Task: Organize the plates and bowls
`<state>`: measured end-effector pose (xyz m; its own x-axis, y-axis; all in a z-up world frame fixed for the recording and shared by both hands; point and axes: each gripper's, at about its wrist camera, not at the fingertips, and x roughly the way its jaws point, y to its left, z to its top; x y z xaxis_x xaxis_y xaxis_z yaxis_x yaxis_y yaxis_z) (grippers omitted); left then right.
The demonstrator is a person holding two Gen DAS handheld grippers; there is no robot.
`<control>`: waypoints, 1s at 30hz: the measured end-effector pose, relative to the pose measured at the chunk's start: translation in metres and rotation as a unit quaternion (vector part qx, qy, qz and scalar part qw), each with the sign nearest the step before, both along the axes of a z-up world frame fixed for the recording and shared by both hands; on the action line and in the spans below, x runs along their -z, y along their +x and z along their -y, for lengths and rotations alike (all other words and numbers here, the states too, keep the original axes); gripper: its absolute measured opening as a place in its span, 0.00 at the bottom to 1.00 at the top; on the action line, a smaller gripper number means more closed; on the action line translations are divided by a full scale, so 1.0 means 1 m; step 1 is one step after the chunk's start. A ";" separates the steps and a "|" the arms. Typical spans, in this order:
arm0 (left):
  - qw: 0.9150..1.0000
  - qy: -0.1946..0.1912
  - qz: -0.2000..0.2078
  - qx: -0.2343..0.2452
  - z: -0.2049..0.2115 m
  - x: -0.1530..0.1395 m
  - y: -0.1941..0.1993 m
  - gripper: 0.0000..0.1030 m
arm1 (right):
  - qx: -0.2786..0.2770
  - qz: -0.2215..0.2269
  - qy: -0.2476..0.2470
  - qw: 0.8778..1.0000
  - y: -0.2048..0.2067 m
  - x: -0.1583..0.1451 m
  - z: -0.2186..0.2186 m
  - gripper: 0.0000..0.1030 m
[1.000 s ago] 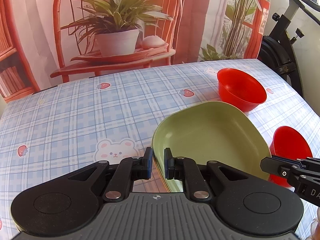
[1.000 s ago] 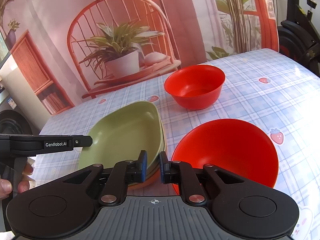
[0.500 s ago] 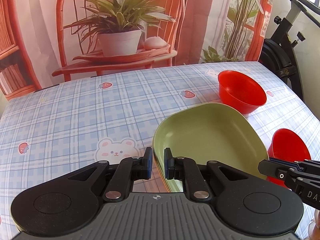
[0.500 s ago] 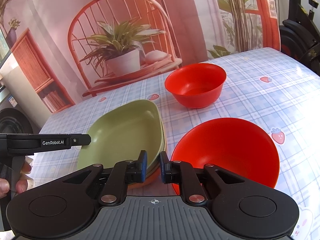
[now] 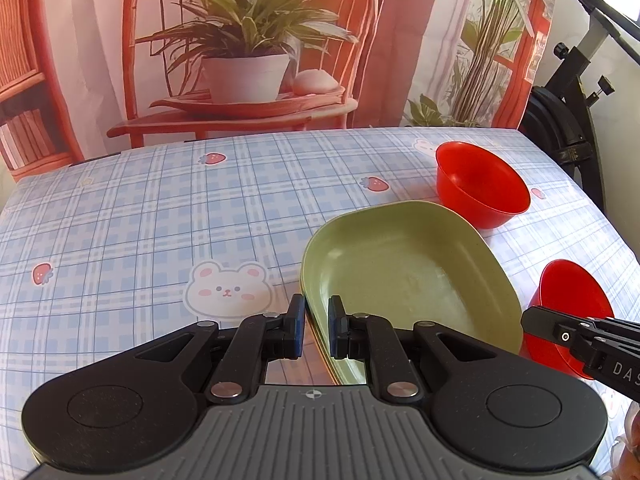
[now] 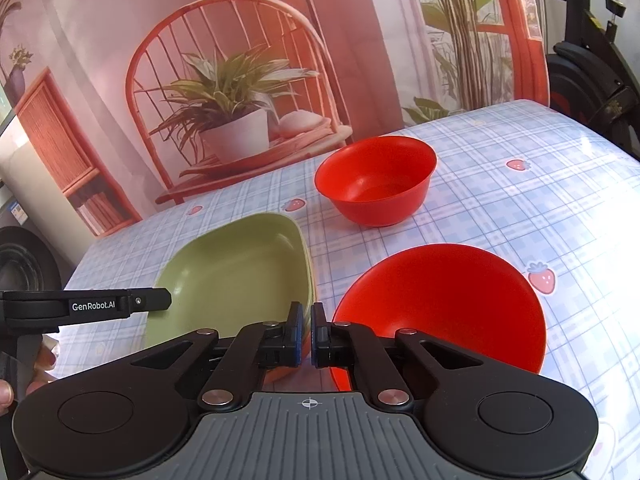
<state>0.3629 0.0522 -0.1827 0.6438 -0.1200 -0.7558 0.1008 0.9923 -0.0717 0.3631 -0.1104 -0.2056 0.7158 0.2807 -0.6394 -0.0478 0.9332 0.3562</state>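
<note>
A stack of green plates (image 5: 408,276) lies on the checked tablecloth; it also shows in the right wrist view (image 6: 236,276). My left gripper (image 5: 316,330) is shut on the near rim of the green plates. My right gripper (image 6: 306,334) is shut on the left rim of a near red bowl (image 6: 444,312), which is tilted toward me; this bowl shows at the right in the left wrist view (image 5: 572,308). A second red bowl (image 6: 376,180) stands upright farther back, also seen in the left wrist view (image 5: 480,184).
The checked tablecloth (image 5: 160,220) covers the table. A backdrop with a printed chair and plant (image 5: 244,48) hangs behind the far edge. An exercise bike (image 5: 572,104) stands off the right side. The other gripper's arm (image 6: 84,304) reaches in at left.
The left gripper has pulled back a little with the green plates held. The right gripper's jaws have closed tighter on the near red bowl's rim, and the bowl has tilted slightly.
</note>
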 end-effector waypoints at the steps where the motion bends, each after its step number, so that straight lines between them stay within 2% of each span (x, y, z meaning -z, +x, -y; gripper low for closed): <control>1: 1.000 -0.001 -0.001 0.000 0.000 0.000 0.000 0.12 | 0.000 -0.002 0.001 1.000 0.000 0.001 0.000 0.03; 8: 1.000 -0.005 -0.004 -0.008 -0.003 -0.001 -0.002 0.13 | 0.002 0.007 0.001 1.000 -0.004 -0.004 -0.001 0.04; 14: 0.999 -0.029 0.014 -0.013 -0.010 -0.020 -0.016 0.13 | -0.010 0.023 -0.008 1.000 -0.011 -0.014 -0.007 0.07; 20: 0.998 -0.052 0.014 -0.028 -0.032 -0.032 -0.057 0.13 | -0.053 0.037 -0.017 0.998 -0.023 -0.027 -0.020 0.11; 27: 0.996 -0.066 0.004 -0.065 -0.066 -0.037 -0.109 0.13 | -0.100 0.013 -0.007 0.995 -0.038 -0.029 -0.040 0.11; 30: 0.995 -0.057 -0.014 -0.084 -0.077 -0.030 -0.122 0.13 | -0.130 0.002 -0.006 0.992 -0.045 -0.026 -0.054 0.12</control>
